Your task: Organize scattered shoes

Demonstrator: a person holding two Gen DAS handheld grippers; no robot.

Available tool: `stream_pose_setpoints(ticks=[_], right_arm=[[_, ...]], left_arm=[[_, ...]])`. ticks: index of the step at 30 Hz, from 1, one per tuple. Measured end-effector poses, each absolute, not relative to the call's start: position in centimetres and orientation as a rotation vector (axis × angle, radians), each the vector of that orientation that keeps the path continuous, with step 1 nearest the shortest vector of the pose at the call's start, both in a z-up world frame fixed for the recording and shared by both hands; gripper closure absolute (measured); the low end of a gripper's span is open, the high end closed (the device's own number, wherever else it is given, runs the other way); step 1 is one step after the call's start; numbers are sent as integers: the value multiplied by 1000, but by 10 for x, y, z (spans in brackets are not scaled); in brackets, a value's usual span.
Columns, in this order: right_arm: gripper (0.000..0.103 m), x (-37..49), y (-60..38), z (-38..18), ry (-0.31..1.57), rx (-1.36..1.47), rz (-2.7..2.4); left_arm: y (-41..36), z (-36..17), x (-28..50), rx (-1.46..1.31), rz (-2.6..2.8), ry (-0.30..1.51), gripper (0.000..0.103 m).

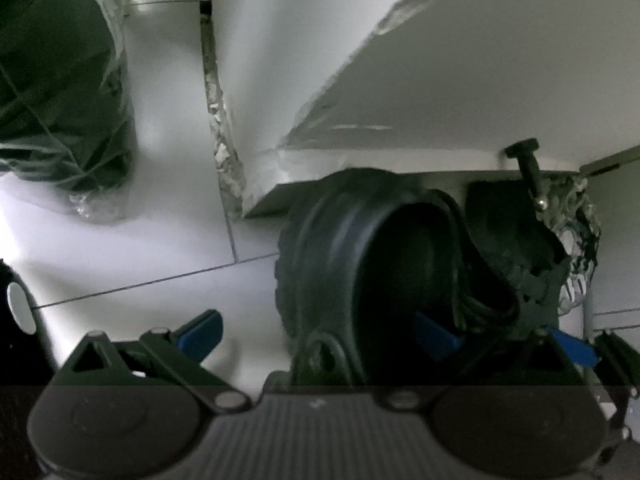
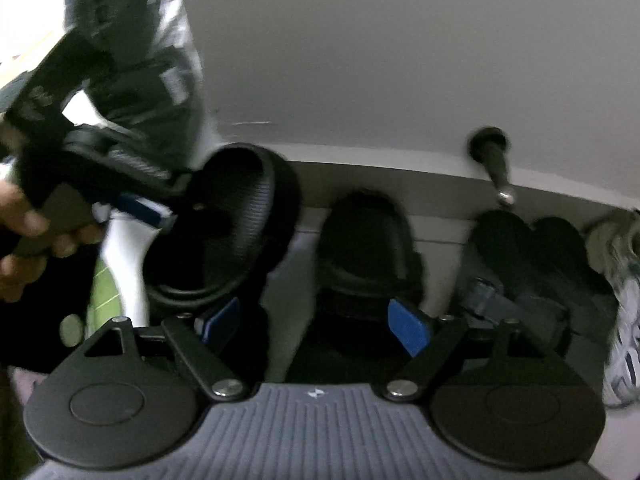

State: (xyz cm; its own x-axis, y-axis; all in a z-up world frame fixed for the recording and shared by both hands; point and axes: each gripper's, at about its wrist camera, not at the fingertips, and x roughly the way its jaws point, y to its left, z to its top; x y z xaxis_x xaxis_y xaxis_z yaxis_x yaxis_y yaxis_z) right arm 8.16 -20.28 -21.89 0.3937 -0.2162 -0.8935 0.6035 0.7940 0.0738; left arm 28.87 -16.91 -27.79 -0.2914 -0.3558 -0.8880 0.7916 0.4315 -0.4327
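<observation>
A black sandal stands tilted by the white wall base, heel toward my left gripper. That gripper's jaws stand wide. Its right pad reaches in under the sandal's strap, while its left pad hangs free over the floor. In the right wrist view the same sandal sits at the left with the left gripper's pad against it. I cannot tell whether it rests on the floor. My right gripper is open above a second black sandal lying against the wall, with nothing between its pads.
More dark shoes and a grey-white sneaker line the wall to the right. A black door stop juts from the wall above them. A dark plastic bag stands on the white tiled floor. A hand holds the left gripper.
</observation>
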Motion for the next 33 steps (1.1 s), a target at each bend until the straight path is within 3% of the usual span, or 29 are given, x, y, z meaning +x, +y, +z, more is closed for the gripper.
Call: stream_pose_setpoints(ticks=[22,33], right_arm=[[4,144,-159,-262,1085,520,-429],[11,153,-163,-279,1120,564,-447]], left_arm=[[-171,-284,296,310,-1209,1581,4],[-172,-287,294,286,-1235,1609,4]])
